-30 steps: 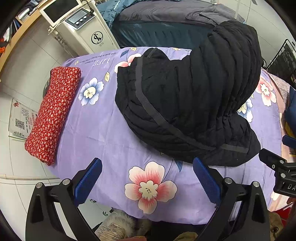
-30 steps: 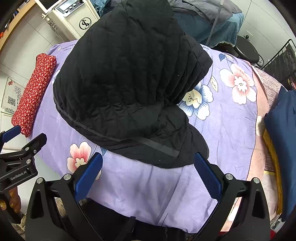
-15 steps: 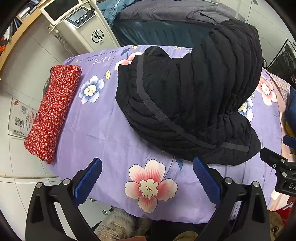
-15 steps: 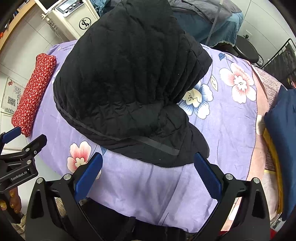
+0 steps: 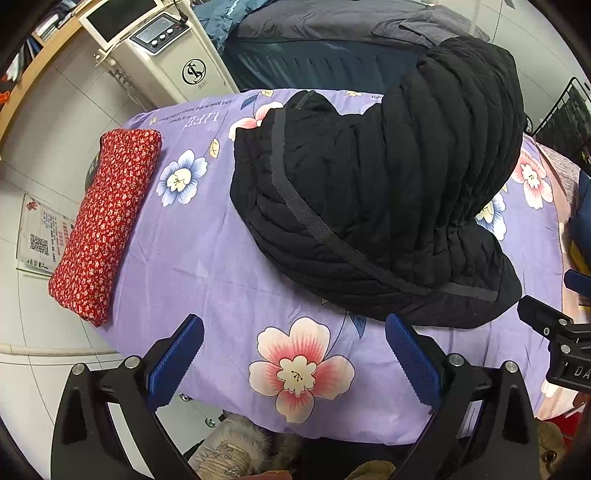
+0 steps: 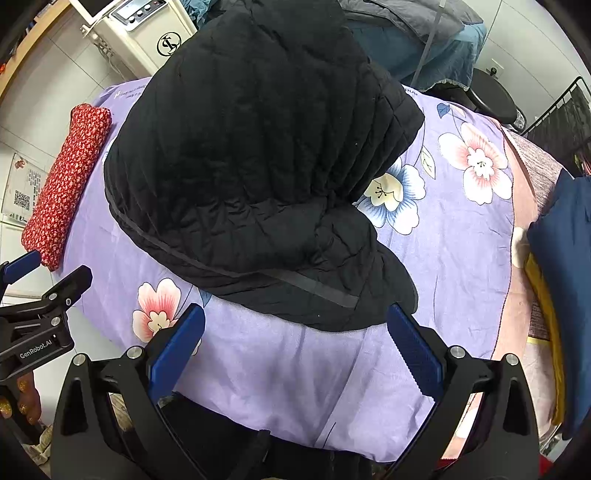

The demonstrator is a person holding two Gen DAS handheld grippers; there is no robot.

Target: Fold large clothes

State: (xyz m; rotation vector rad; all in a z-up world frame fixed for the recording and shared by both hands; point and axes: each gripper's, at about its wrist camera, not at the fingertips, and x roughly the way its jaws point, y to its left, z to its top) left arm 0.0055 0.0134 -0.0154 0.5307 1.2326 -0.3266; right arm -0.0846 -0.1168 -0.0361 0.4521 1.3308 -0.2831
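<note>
Jacket [image 5: 380, 206], black and quilted, lies heaped in the middle of the purple flowered sheet [image 5: 207, 266], unchanged over the last second; nothing has gripped it, so by my reading the folding is not under way. In the left view the left tool [image 5: 293, 358] hovers wide open and empty near the jacket's front hem, a red pillow [image 5: 105, 225] beyond its left side. In the right view the right tool [image 6: 295, 349] is likewise wide open, empty, just short of the hem [image 6: 317, 288]; a white machine [image 6: 147, 33] stands behind the jacket.

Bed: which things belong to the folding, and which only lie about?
For the job: black jacket, left gripper, right gripper, both open.
Lying about: red pillow, white machine, blue cloth.
</note>
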